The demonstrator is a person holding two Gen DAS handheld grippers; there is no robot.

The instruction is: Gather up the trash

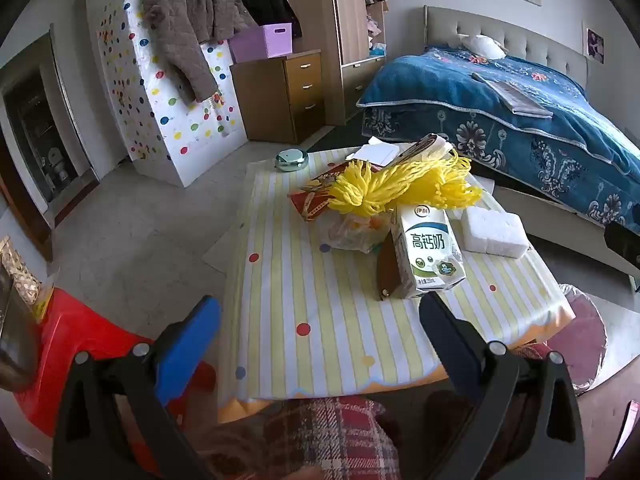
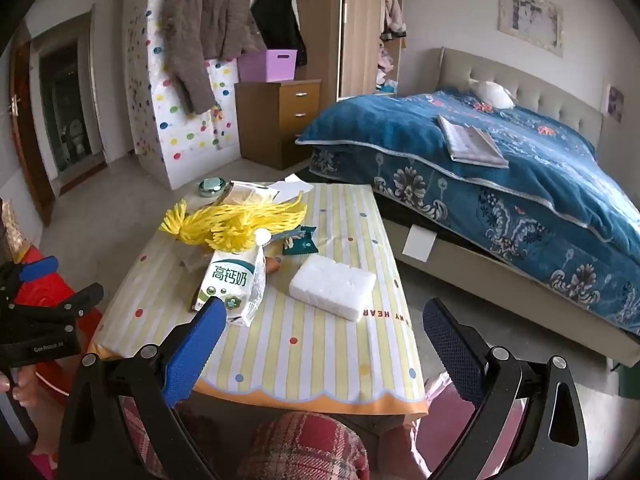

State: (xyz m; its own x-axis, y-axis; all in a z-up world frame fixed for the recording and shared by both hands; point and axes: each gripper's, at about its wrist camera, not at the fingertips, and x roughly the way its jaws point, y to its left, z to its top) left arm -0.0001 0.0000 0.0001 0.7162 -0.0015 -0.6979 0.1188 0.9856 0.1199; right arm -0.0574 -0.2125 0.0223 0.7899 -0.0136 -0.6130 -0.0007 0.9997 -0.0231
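Nearest the lens, the left gripper (image 1: pixel 320 320) and the right gripper (image 2: pixel 324 320) were recorded with jaws fully released and nothing held, both poised above the near edge of the striped surface (image 1: pixel 304 312). The milk carton (image 1: pixel 428 252) was catalogued lying toppled just beyond both jaws, beside a foam block (image 2: pixel 334 286) and before yellow string (image 1: pixel 384 188). Judged risk: the carton could be nudged aside or crushed, leaking dregs, were it clamped off-centre.
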